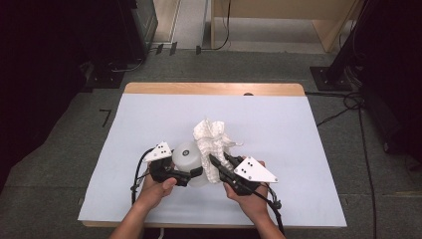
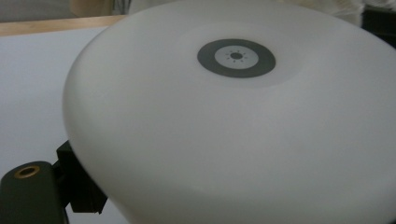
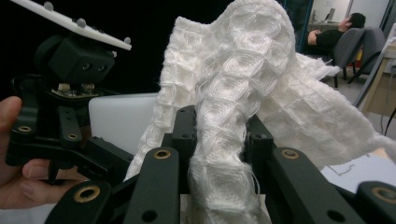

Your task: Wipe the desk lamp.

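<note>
High view: on a white table (image 1: 149,124), the left gripper (image 1: 191,174) clasps a round white lamp-like dome (image 1: 186,154) near the front edge; the right gripper (image 1: 215,162) pinches a waffle-weave cloth (image 1: 211,137) against it — wiping looks underway, not finished.

Left gripper view: the smooth dome (image 2: 210,140) has a grey ring button (image 2: 236,57).

Right gripper view: jaws clamp bunched cloth (image 3: 224,154).

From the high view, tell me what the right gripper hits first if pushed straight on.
Beyond the cloth it already pinches, the right gripper would likely meet the white container beside it, though depth is unclear.
</note>
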`<move>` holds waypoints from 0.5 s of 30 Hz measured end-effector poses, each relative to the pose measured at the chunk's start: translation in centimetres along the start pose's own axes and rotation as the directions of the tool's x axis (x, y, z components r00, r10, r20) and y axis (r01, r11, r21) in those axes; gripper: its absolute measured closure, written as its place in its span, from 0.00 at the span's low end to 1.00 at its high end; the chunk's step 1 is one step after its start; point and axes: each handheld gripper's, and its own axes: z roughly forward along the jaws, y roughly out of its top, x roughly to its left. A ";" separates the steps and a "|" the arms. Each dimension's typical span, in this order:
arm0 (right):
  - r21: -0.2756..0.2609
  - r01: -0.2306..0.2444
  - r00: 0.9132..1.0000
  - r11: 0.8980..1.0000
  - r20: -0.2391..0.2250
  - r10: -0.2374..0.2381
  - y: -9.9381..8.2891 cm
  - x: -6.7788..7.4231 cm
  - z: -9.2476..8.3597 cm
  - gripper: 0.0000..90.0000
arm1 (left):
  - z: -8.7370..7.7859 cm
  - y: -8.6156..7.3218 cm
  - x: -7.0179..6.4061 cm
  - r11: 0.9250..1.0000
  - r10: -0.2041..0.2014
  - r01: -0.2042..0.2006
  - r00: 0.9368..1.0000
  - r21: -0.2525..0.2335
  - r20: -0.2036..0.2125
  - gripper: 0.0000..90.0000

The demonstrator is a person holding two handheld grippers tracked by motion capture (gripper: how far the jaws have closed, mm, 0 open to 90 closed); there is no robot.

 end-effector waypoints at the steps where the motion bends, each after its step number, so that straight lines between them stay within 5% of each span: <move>1: 0.003 -0.001 1.000 1.000 -0.003 0.001 -0.1 0.1 0.1 0.80 | -0.1 0.1 -0.1 1.000 0.009 -0.009 1.000 -0.003 0.011 0.10; 10: 0.057 -0.011 1.000 0.998 -0.003 0.011 -1.1 0.0 0.8 0.81 | -1.4 0.8 0.3 0.998 -0.007 0.009 1.000 -0.063 0.028 0.10; 15: 0.079 -0.011 1.000 0.997 -0.015 0.012 -1.6 0.6 1.3 0.81 | -2.2 1.0 0.9 0.992 -0.054 0.051 0.998 -0.114 -0.019 0.10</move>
